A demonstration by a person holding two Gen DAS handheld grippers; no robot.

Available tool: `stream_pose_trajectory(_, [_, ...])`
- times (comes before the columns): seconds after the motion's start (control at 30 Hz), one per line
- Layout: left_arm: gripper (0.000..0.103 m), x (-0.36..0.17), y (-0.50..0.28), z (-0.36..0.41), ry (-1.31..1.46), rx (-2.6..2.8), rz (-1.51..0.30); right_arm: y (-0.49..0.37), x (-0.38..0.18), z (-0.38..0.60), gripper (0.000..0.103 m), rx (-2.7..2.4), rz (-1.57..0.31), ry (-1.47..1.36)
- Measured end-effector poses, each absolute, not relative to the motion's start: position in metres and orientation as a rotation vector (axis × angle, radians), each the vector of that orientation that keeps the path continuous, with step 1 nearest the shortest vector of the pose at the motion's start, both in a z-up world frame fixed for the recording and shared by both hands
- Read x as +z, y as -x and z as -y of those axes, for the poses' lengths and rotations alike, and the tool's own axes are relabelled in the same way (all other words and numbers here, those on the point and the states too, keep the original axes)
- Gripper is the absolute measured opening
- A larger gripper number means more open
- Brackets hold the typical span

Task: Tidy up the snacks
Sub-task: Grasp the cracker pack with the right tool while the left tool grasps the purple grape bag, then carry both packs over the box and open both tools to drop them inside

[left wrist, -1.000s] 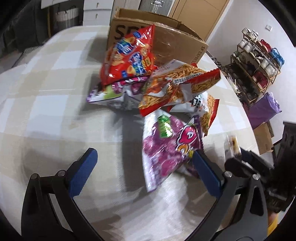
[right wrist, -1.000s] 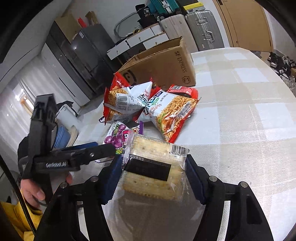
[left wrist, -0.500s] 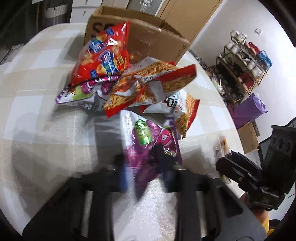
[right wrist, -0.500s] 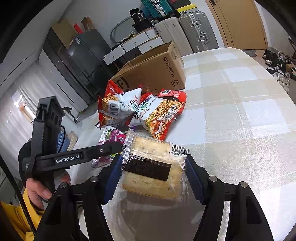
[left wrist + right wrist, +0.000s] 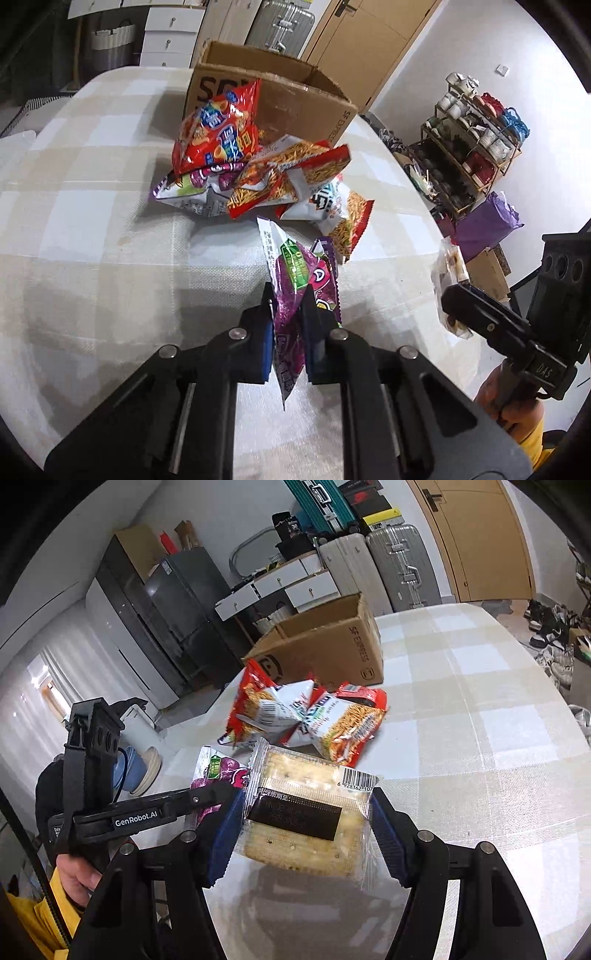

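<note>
My left gripper (image 5: 289, 299) is shut on a purple candy bag (image 5: 295, 280) and holds it just above the table. It also shows in the right wrist view (image 5: 218, 771). My right gripper (image 5: 306, 812) is shut on a clear pack of crackers (image 5: 306, 805), held above the table; it appears at the right of the left wrist view (image 5: 448, 273). A pile of snack bags (image 5: 258, 173) lies in front of an open cardboard box (image 5: 295, 99). The pile (image 5: 306, 716) and box (image 5: 332, 646) also show in the right wrist view.
The table (image 5: 92, 240) has a beige checked cloth. A shelf with cups (image 5: 476, 125) and a purple bag (image 5: 487, 225) stand beyond its right edge. Suitcases (image 5: 373, 561), drawers and a dark fridge (image 5: 177, 602) stand behind the box.
My left gripper went from wide open to shut on the purple candy bag and lifted it. The right gripper kept hold of the crackers and barely moved.
</note>
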State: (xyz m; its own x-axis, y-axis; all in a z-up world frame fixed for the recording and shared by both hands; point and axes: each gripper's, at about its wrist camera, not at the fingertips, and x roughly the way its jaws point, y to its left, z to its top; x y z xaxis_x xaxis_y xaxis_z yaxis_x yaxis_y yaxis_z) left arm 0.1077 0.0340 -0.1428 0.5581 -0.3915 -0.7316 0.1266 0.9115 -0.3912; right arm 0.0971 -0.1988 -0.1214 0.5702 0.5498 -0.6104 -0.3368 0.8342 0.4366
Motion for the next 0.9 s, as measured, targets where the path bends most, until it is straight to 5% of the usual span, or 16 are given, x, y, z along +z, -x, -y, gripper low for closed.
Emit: stream_pose_trajectory(0.9, [0.01,-0.019,-0.019,-0.091,0.318,-0.275,-0.655,-0.087,-0.04,0.148,0.068,0.657,-0.673,-0.16])
